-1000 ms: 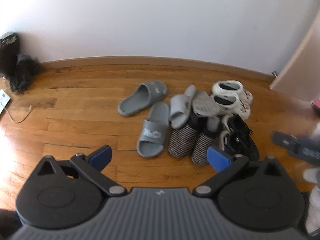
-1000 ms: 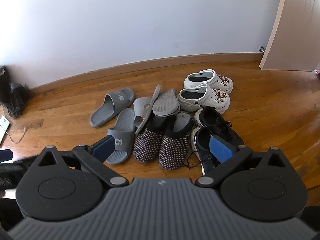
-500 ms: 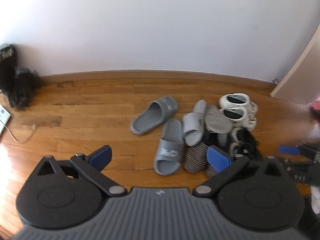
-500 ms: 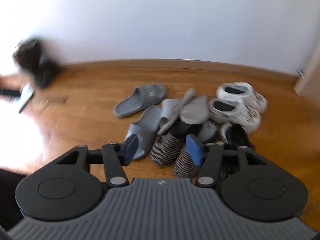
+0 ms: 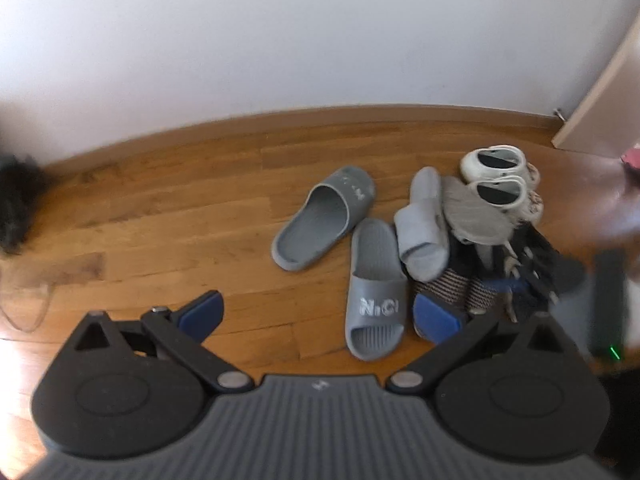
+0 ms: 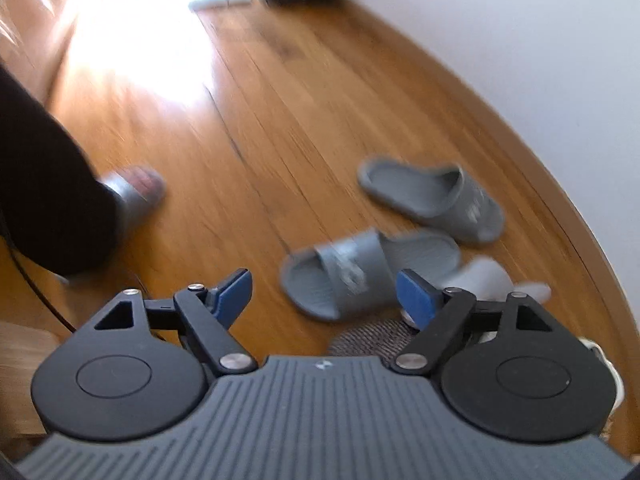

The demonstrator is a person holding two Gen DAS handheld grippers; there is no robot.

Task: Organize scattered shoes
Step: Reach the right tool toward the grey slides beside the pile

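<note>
- The left gripper (image 5: 320, 312) hangs above the wood floor (image 5: 160, 216). Its blue fingers (image 5: 202, 312) stand wide apart and nothing is between them.
- The right gripper (image 6: 324, 290) also points down at the floor. Its jaws are opening, and they grasp nothing; only the floor and the slide below show in the gap.
- The shoes lie in a loose heap on the floor, near the white wall (image 5: 320, 40), at the right side of the left view.
- A dark grey slide (image 5: 324, 218) lies alone at the left of the heap, with its toe toward the wall.
- A second grey slide (image 5: 376, 292), with white letters on its strap, lies nearer, just right of the first one.
- A light grey slipper (image 5: 422, 226) leans on the heap, touching the second slide.
- Another one (image 5: 474, 212) lies sole up, beside it.
- Two white clogs (image 5: 496, 176) stand side by side at the far right of the heap.
- The black sneakers (image 5: 536, 256) and the knit slippers (image 5: 448, 284) are at the near right, partly hidden.
- In the right view, which is blurred, a person's foot (image 6: 136, 192) in a grey slide stands at the left, well apart from the heap.
- A dark thing (image 5: 16, 200) is by the wall at the far left; I cannot tell what it is.
</note>
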